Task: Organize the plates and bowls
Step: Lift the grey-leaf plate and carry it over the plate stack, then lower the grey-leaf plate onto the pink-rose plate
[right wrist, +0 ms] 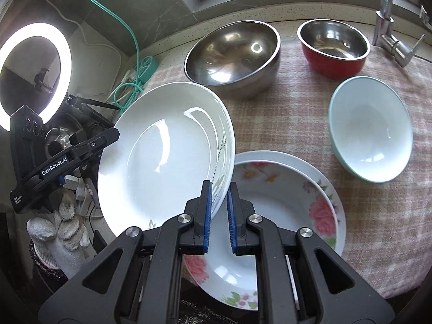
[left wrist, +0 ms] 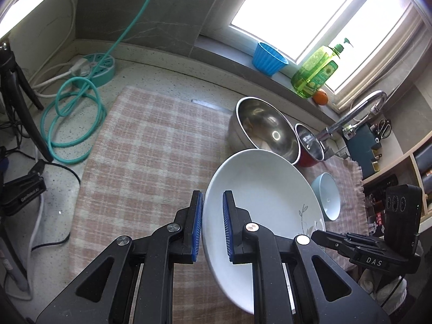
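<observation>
A white plate [right wrist: 162,151] with a leaf print is held tilted above the checked cloth [right wrist: 297,124], between both grippers. My left gripper [left wrist: 212,224] is shut on its left rim; the plate also shows in the left wrist view [left wrist: 264,189]. My right gripper [right wrist: 219,210] is shut on its right rim. Below it lies a stack of two floral plates [right wrist: 291,197]. A pale blue bowl [right wrist: 370,129], a large steel bowl [right wrist: 232,54] and a red steel bowl [right wrist: 334,48] stand behind.
A faucet [right wrist: 388,21] stands at the right. On the sill are a blue cup [left wrist: 268,58], a green soap bottle [left wrist: 316,73] and an orange [left wrist: 320,97]. A teal cable coil [left wrist: 73,118] and power strip [left wrist: 94,70] lie left. A ring light [right wrist: 35,75] stands left.
</observation>
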`<state>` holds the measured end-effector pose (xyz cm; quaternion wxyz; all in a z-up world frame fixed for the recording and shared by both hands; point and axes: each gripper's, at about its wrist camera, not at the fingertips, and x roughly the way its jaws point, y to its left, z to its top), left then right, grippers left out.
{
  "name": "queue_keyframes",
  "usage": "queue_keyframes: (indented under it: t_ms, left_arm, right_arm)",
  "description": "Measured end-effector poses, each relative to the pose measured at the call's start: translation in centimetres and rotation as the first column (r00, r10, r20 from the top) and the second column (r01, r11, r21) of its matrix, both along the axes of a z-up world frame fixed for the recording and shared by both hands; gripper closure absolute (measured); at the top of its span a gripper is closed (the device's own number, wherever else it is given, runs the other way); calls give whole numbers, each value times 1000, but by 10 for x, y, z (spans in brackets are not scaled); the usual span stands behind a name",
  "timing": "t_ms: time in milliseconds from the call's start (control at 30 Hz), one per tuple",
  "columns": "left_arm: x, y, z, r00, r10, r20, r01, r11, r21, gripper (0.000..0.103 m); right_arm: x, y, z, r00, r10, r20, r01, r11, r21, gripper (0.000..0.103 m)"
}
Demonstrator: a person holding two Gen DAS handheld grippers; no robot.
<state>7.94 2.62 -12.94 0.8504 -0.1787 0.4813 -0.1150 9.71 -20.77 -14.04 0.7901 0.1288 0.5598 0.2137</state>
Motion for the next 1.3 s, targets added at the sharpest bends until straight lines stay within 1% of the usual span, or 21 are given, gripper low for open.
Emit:
queue_keyframes:
  t_ms: [300, 500, 733, 1000, 1300]
  left_arm:
    - [-18, -52, -11, 997, -75, -33, 75, 997, -8, 90]
    - [-27, -74, -19, 991, -114, -64, 115, 993, 2, 90]
    - [-33, -90, -27, 986, -137, -92, 139, 990, 15, 90]
    - [-38, -98, -37, 979, -153, -131, 158, 987, 29, 90]
    - [-40, -103, -41, 975, -163, -152, 171, 984, 44, 90]
  right_arm:
    - [-26, -55, -6, 998, -56, -13, 56, 998, -28, 92]
    - [-36, -76, -13, 997, -73, -27, 72, 996, -43, 92]
    - [-46, -84, -23, 996, -86, -35, 84, 995, -57, 92]
    - [-54, -88, -30, 995, -91, -38, 88, 993, -74, 92]
    - [-57, -86, -36, 996, -85, -42, 80, 992, -94, 92]
